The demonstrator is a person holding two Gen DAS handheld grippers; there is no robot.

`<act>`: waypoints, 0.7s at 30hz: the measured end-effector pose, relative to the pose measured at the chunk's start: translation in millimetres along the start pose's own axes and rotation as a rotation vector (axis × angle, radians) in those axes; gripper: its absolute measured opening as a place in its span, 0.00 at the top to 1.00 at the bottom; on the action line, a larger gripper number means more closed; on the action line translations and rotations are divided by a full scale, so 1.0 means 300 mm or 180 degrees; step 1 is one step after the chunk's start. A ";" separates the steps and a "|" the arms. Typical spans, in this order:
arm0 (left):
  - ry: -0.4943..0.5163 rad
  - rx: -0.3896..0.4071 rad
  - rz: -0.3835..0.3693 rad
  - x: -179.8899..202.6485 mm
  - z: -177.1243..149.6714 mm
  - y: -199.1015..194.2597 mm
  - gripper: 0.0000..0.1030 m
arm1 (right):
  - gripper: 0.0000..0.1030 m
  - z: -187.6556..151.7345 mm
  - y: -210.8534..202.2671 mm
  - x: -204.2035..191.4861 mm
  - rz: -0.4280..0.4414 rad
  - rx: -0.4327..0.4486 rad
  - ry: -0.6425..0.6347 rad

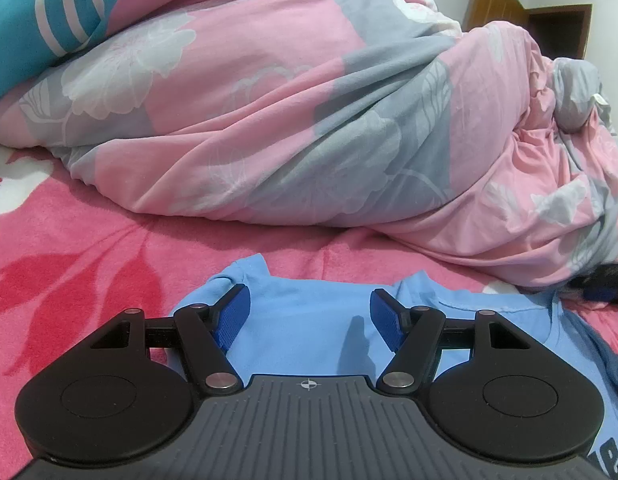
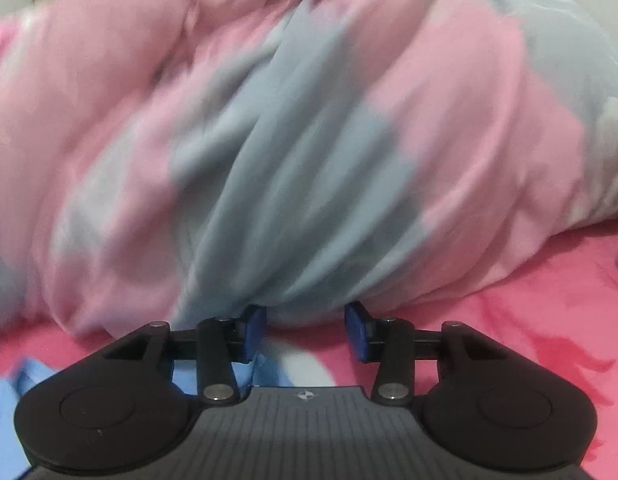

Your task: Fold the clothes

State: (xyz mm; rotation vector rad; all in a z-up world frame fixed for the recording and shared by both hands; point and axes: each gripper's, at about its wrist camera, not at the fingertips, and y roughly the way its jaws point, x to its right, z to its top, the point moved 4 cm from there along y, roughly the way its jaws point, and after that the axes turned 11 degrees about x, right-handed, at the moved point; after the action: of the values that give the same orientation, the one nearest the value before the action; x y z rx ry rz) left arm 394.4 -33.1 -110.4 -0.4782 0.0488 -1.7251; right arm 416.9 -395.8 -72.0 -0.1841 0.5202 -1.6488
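A light blue T-shirt (image 1: pixel 309 320) lies flat on the pink flowered bed sheet (image 1: pixel 89 264), with dark lettering at its lower right edge. My left gripper (image 1: pixel 307 320) is open, its blue pads (image 1: pixel 233 320) spread just above the shirt's upper part, holding nothing. In the blurred right wrist view my right gripper (image 2: pixel 305 330) is open and empty, low over the sheet (image 2: pixel 509 312), its tips close to the quilt. A corner of the blue shirt (image 2: pixel 13 384) shows at the lower left there, and a bit under the left finger.
A bulky pink and grey flowered quilt (image 1: pixel 309 120) is heaped across the bed behind the shirt and fills the right wrist view (image 2: pixel 289 140). A teal striped pillow (image 1: pixel 41 16) lies at the far left. A wooden door (image 1: pixel 505 4) stands at the back right.
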 end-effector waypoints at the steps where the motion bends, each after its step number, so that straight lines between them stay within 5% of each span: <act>1: 0.0000 0.0000 -0.0002 0.000 0.000 0.000 0.35 | 0.56 0.015 -0.029 0.013 0.0025 0.0050 0.0061; 4: 0.0005 -0.0003 -0.0006 0.001 0.001 0.002 0.35 | 0.60 0.040 -0.121 0.016 0.0190 0.0113 0.0047; 8: 0.0013 -0.0005 0.0001 0.003 0.002 0.003 0.35 | 0.81 -0.043 -0.188 -0.104 0.0710 -0.0384 -0.0442; 11: 0.0011 -0.0004 -0.0001 0.001 0.001 0.002 0.35 | 0.84 -0.133 -0.140 -0.182 0.0729 -0.0757 -0.0758; 13: 0.0006 -0.0003 -0.0004 0.000 0.001 0.000 0.35 | 0.85 -0.149 -0.048 -0.177 0.0613 -0.0825 -0.0641; 17: -0.0025 -0.0006 -0.0018 -0.003 0.000 0.000 0.35 | 0.84 -0.060 0.075 -0.068 0.0265 -0.0488 0.0090; 21: -0.0045 0.0005 -0.0046 -0.002 0.002 -0.003 0.34 | 0.83 0.016 -0.050 0.112 0.0102 -0.0317 0.0936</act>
State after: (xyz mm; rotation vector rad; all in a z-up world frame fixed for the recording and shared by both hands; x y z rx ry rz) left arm 393.8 -32.3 -109.8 -0.4906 0.0340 -1.7356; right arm 400.2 -428.5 -67.1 -0.0051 0.8248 -1.6286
